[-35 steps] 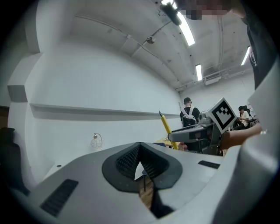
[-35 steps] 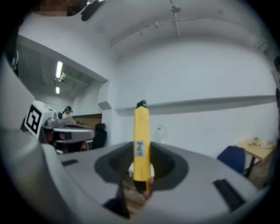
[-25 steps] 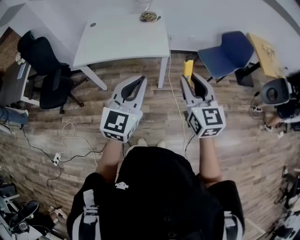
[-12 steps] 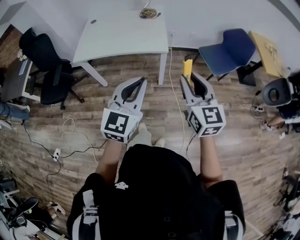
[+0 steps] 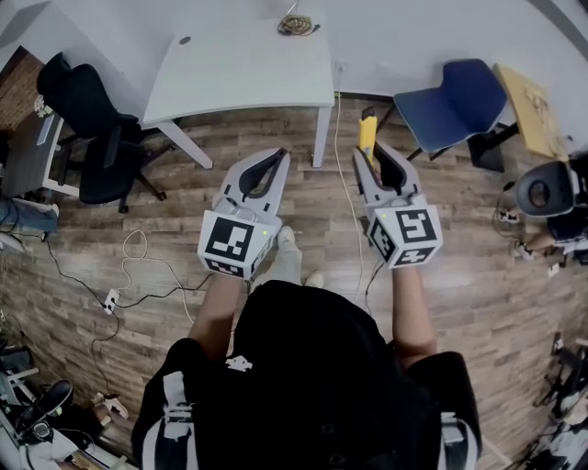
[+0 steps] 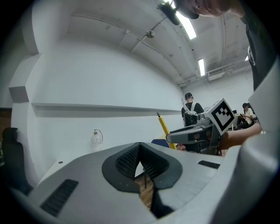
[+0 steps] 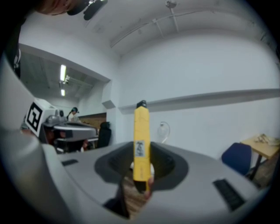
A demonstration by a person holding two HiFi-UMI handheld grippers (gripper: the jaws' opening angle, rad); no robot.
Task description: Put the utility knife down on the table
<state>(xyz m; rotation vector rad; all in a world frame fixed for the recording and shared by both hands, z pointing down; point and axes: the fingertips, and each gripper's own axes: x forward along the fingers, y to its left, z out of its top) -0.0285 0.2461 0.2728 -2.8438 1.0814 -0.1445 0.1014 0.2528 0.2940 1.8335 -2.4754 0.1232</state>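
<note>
Ahead, white table [image 5: 239, 73], blue chair [image 5: 450, 96].

The table [image 5: 239, 78] top lies bare, save a cable coil [image 5: 294, 26] at its far edge.

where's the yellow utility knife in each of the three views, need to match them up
Head view: the utility knife sticks forward out of the right gripper, right of centre.
Left gripper view: the knife is right of centre, slanted.
Right gripper view: the knife is dead centre, upright, clamped between the jaws.
Shared landmark: the coil of cable on the white table.
</note>
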